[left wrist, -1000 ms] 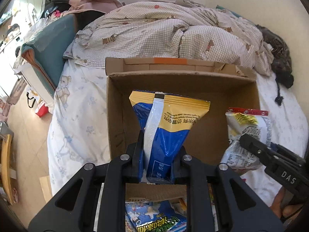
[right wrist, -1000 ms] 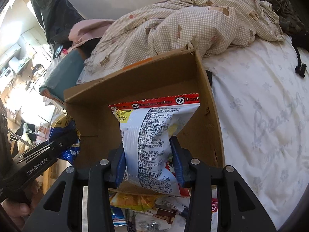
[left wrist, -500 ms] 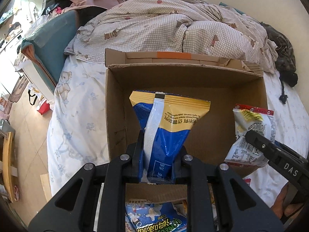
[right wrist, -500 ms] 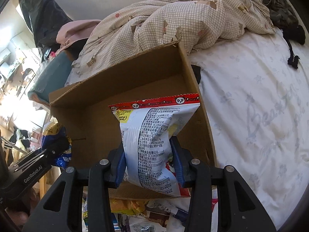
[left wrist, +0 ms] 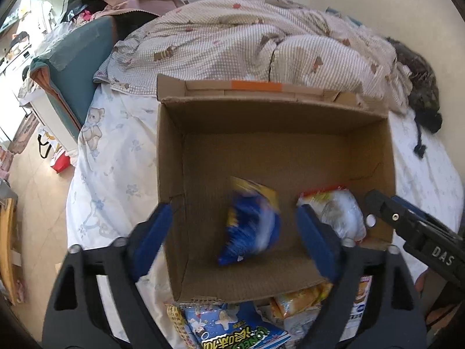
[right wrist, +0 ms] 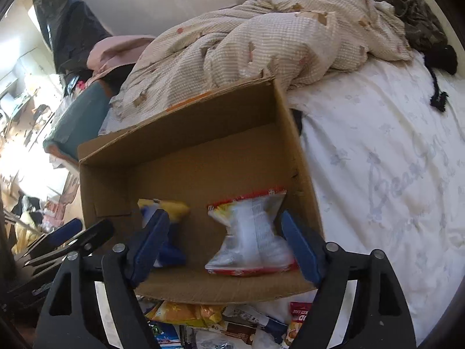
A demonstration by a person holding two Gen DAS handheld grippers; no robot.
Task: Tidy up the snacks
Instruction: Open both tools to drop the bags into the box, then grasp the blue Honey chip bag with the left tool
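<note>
An open cardboard box [left wrist: 290, 157] [right wrist: 186, 133] sits on the bed. A blue and yellow snack bag [left wrist: 251, 226] [right wrist: 167, 232], blurred, is loose inside it toward its near wall. A white bag with a red top edge [left wrist: 338, 215] [right wrist: 251, 235] is loose to its right. My left gripper [left wrist: 235, 238] is open over the box's near left, its blue pads wide apart either side of the blue bag. My right gripper [right wrist: 223, 244] is open, its pads either side of the white bag.
More snack packets [left wrist: 232, 328] [right wrist: 203, 317] lie on the white sheet in front of the box. A rumpled checked quilt [left wrist: 261, 46] is behind the box. A dark garment [right wrist: 418, 23] lies at the far right. The bed's left edge drops to the floor [left wrist: 32, 192].
Both grippers have opened and let go of their bags. The blue and yellow bag and the white bag have dropped into the box. Both grippers moved closer over the box.
</note>
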